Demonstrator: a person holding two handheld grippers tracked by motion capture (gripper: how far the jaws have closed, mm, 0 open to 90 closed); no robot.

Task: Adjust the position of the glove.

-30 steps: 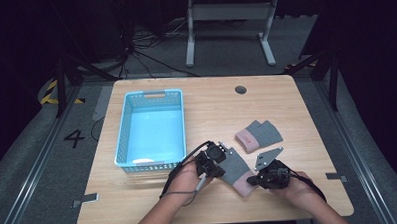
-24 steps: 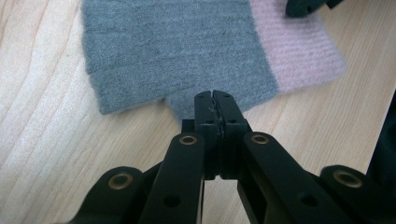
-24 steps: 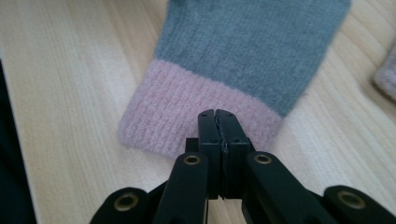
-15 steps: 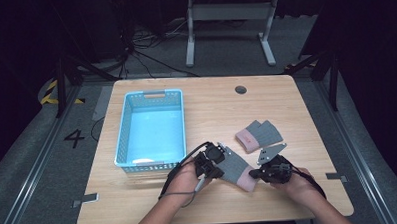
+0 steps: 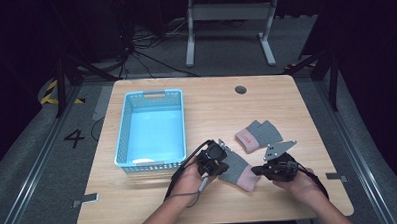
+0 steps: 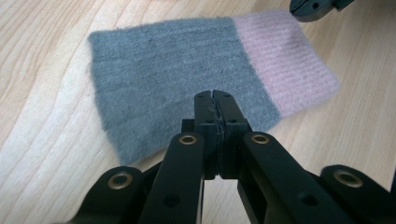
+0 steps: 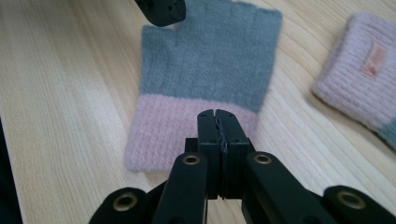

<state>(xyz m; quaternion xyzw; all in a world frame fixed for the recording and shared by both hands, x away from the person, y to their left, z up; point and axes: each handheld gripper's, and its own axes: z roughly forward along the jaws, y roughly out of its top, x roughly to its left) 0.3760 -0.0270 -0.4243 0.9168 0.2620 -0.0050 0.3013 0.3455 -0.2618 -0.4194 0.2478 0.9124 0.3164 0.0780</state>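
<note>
My left gripper (image 6: 215,100) and right gripper (image 7: 217,119), both closed and empty, hover over opposite ends of the glove (image 5: 237,169), probably to flatten it.

A white number "4" is painted on the grey floor (image 5: 73,138) left of the wooden table (image 5: 211,106).

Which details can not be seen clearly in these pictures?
- Whether either shut hand-held gripper pinches the near glove or hangs above it: in the left hand-held gripper view and the right hand-held gripper view, the jaws cover the contact.
- Label on the far glove: blurred in the right gripper view, too small in the high view.
- Basket floor: a pale patch near the front wall, too small to identify.
</note>
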